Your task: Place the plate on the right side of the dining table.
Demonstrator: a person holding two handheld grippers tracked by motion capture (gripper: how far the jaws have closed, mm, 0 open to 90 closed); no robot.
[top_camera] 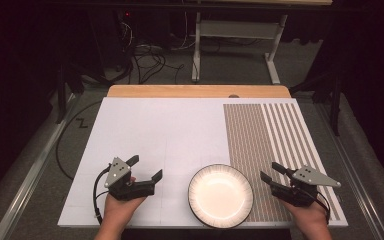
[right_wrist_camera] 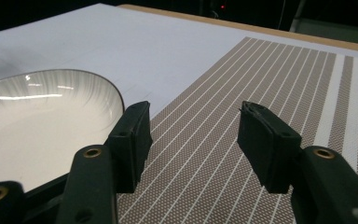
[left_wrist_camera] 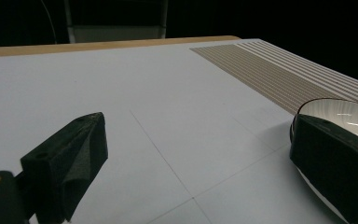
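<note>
A round, shiny white bowl (top_camera: 220, 195) with fine dark lines on its rim is set between the left gripper (top_camera: 146, 168) and right gripper (top_camera: 272, 172); both are held open over nothing.

A: Where's the bowl (top_camera: 220, 195)?
B: At six o'clock on the table (top_camera: 155, 125), its three o'clock edge on the striped mat (top_camera: 275, 135); left gripper (top_camera: 145, 169) at nine, right gripper (top_camera: 270, 173) at three

High view: set above the near edge, faced forward and down, the whole surface (top_camera: 180, 135) taken in from afar. Left and right gripper views: carried low on each tool, faced along the jaws, close to the surface. Shared by all three: the plate (top_camera: 221, 195) (left_wrist_camera: 340, 112) (right_wrist_camera: 42, 121) and striped mat (top_camera: 275, 145) (left_wrist_camera: 279, 74) (right_wrist_camera: 261, 84).
</note>
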